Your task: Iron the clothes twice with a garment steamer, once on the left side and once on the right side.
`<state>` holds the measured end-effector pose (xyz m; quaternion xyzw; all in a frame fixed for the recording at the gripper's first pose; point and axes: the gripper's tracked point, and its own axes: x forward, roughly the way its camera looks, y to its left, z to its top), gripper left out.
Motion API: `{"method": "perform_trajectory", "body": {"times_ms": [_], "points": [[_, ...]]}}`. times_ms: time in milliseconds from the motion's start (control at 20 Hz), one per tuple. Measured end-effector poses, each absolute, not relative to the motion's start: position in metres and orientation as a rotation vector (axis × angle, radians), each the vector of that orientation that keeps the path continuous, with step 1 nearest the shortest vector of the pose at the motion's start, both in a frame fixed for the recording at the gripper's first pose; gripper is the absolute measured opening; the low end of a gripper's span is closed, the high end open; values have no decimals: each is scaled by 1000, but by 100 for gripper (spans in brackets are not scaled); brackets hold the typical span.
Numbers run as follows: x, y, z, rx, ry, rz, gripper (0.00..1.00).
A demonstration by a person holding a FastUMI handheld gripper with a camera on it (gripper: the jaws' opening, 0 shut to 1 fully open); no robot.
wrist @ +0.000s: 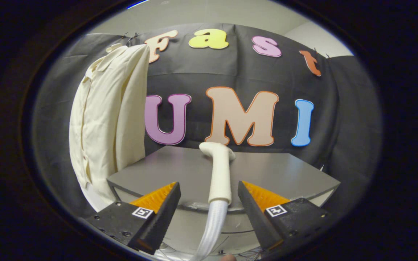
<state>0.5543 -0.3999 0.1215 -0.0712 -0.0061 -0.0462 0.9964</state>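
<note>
hand-held gripper (209, 197) sitting wide open, gripping nothing; steamer handle (219, 170) lying on the bench (285, 174) near its front edge, standing between the fingers untouched, hose (210, 228) trailing off the edge; cream shirt (107, 119) hanging beyond the bench's left corner

Tool (209, 197) fingers spread wide, gripping nothing. Steamer handle (220, 174) lies between fingers, touching neither, head end resting on grey desk (285, 174) beyond fingertips. Ribbed hose (210, 232) runs from handle's near end down between fingers toward camera. Cream shirt (107, 119) hangs far left against black cloth wall (339, 108), collar up top, lower part dropping past desk's left edge. Shirt well apart from steamer handle. Desk bare around handle.
</note>
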Motion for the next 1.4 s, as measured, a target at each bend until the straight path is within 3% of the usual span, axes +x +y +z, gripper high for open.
{"method": "perform_trajectory", "body": {"times_ms": [150, 400, 550, 800, 1100, 1400], "points": [[586, -405, 111, -152, 59, -79, 96], [619, -410, 102, -96, 120, -78, 78], [631, -413, 101, -76, 139, -72, 73], [641, -418, 99, -80, 146, -63, 44], [635, -414, 103, 11, 181, -50, 40], [584, -399, 116, 35, 173, -75, 38]]}}
